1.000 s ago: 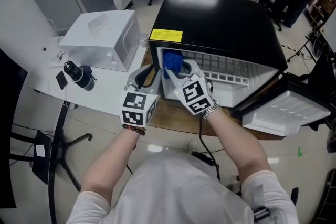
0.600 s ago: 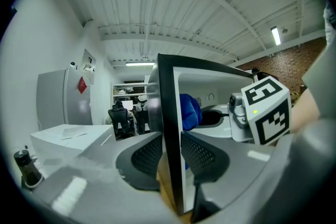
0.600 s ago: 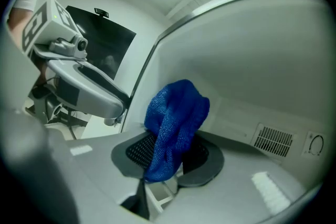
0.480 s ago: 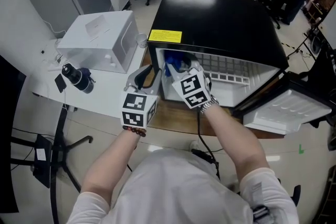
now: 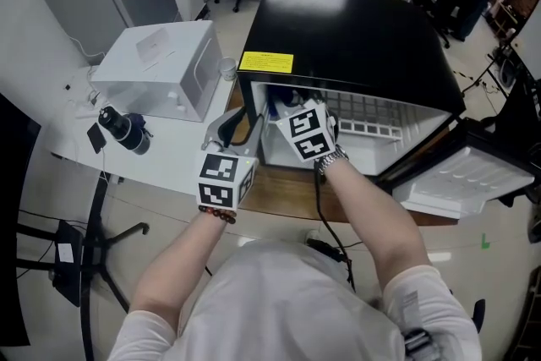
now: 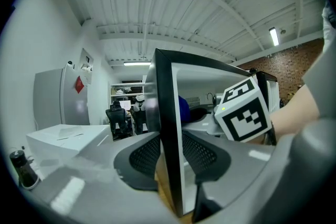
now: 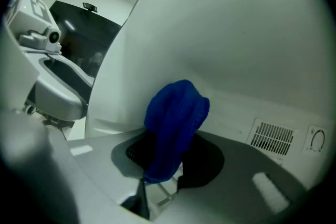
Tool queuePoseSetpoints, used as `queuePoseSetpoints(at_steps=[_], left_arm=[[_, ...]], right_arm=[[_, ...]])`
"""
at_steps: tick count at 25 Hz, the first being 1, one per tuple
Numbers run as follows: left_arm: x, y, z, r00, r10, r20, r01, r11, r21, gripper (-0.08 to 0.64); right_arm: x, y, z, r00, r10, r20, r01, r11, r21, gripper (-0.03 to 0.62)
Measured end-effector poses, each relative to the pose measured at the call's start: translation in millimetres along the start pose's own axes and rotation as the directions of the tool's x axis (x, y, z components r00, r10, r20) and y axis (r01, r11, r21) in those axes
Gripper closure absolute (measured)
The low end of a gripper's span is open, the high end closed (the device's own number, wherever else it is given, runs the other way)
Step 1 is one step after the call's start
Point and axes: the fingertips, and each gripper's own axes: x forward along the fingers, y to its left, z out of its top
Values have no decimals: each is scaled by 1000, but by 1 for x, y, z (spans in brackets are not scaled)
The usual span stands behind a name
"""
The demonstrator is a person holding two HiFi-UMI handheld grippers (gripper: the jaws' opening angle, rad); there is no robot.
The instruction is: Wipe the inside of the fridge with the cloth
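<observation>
Head view: the right tongs point(image 7: 170, 159), pinching the blue cloth point(image 7: 176, 118), have pushed farther into the fridge point(image 5: 355, 38), so wiping seems under way by its left wall. The left tongs point(image 6: 170, 153), astride that wall's front edge, have just been easing apart.

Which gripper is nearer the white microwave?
Left. The left gripper, jaws just opened astride the fridge wall, sits beside the microwave; the right gripper, gripping the cloth, is farther, inside the fridge.
</observation>
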Motion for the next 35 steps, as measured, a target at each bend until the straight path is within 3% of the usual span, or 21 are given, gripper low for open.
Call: queuePoseSetpoints(at_steps=[12,24,35], left_arm=[[1,-2,0,1000,12,-15,-12,1000,-3,415],[1,-3,0,999,27,-31,-27,1000,2,408],[1,-3,0,999,40,-30,-40,999,0,408]], right_arm=[[20,-21,-6,999,-44,-21,46,997,56,480],[28,-40,-18,993,-103,-63,114,971,209,480],[13,-73,-32,976,-195,-102,213,953,215,479]])
